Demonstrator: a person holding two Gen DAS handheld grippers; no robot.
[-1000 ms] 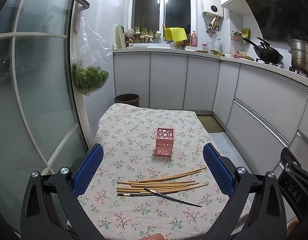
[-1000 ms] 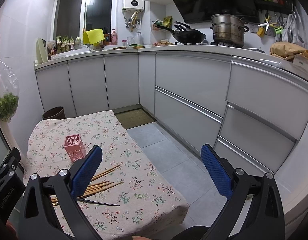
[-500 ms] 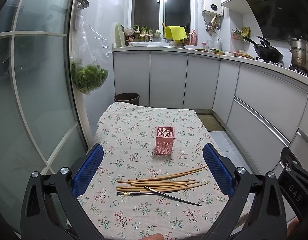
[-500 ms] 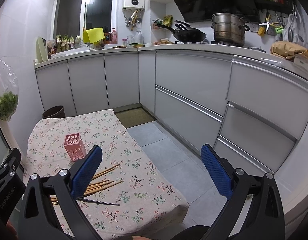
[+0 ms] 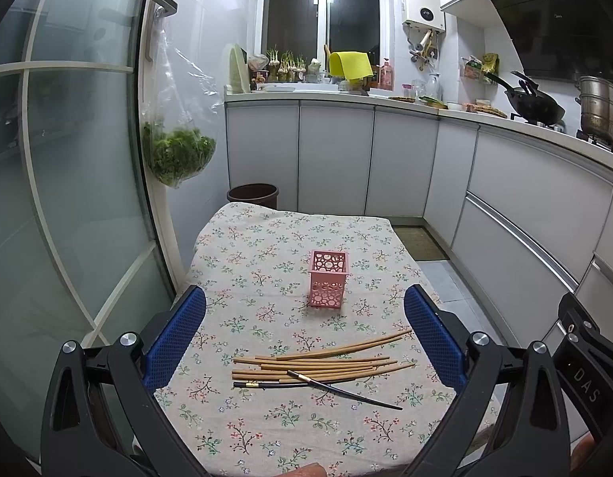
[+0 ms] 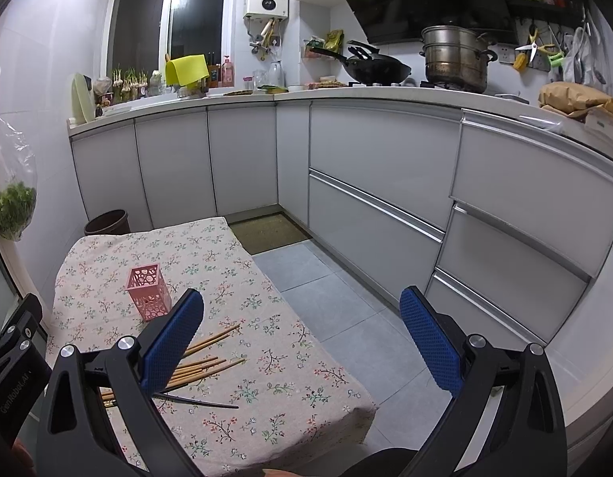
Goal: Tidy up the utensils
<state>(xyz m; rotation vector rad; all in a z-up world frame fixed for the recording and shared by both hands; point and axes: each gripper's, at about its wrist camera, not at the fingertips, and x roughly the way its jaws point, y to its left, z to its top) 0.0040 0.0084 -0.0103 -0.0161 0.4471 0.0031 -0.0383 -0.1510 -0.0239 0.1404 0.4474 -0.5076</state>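
A bunch of light wooden chopsticks (image 5: 326,363) is lying flat on the counter (image 5: 242,262), which is wearing a cloth with little flowers. The sticks are lying side by side, pointing left to right, near the front edge. Two dark chopsticks (image 5: 318,386) are lying just in front of them, touching the wooden ones, and one dark stick is crossing over the other. A small pink holder (image 5: 328,284) with round holes is standing upright a bit farther back, apart from the sticks. It is looking empty from here.

The left gripper (image 5: 304,334) is hanging above the front of the counter with its blue fingers (image 5: 175,336) spread wide. It is holding nothing. The right gripper (image 6: 302,338) is hanging off to the right side, mostly over the grey floor (image 6: 330,298), and its blue fingers (image 6: 429,338) are spread wide too, with nothing between them.

A brown bin (image 5: 252,194) is sitting on the floor behind the counter.
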